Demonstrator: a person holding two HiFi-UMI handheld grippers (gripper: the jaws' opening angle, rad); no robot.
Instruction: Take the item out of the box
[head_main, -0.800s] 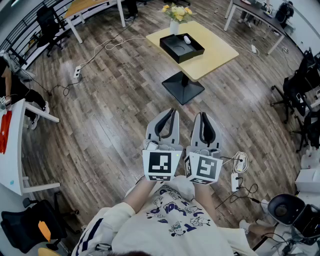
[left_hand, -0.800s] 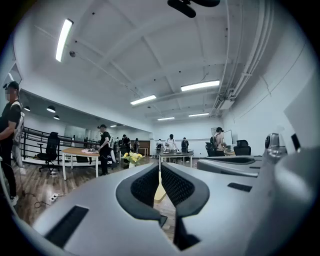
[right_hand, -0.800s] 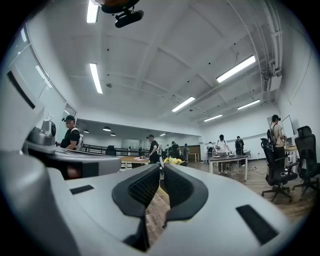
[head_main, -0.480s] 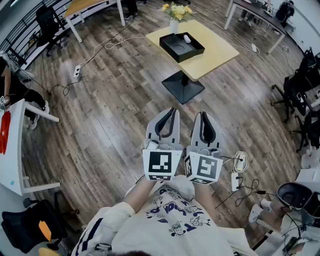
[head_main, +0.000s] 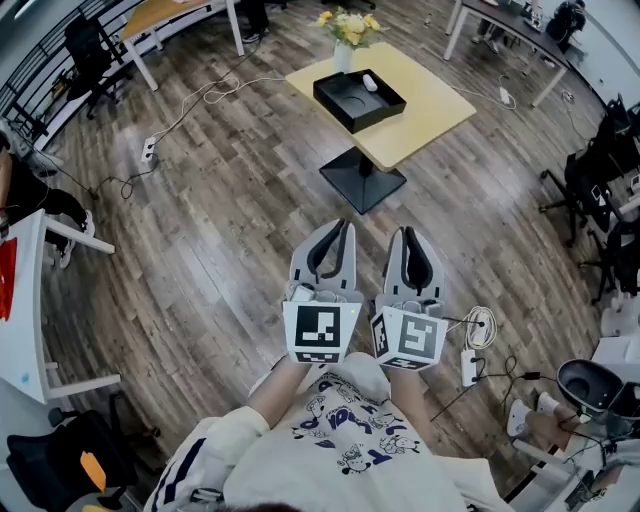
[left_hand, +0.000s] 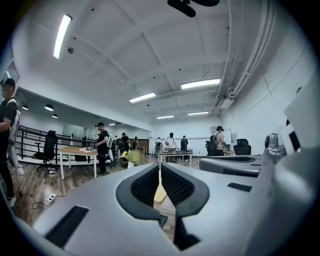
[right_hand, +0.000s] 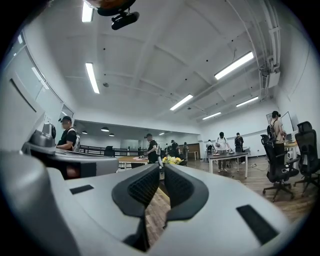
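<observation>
A black open box (head_main: 359, 100) sits on a small yellow table (head_main: 430, 105) far ahead of me, with a small white item (head_main: 370, 83) lying in its far corner. Both grippers are held side by side close to my body, well short of the table and over the wooden floor. My left gripper (head_main: 344, 227) is shut with nothing in it, its jaws meeting at the tip (left_hand: 159, 169). Beside it, my right gripper (head_main: 408, 233) is also shut and holds nothing (right_hand: 162, 171). A sliver of the yellow table (left_hand: 159, 193) shows between the left jaws.
A vase of yellow flowers (head_main: 346, 30) stands on the table behind the box. The table's black pedestal base (head_main: 362, 180) rests on the floor. Cables and a power strip (head_main: 468, 365) lie at my right, office chairs (head_main: 605, 170) and desks (head_main: 505, 25) around. People stand in the background.
The table and box have shifted slightly up and left in the head view. Both grippers stay shut and side by side. A dark round object at bottom right has moved.
</observation>
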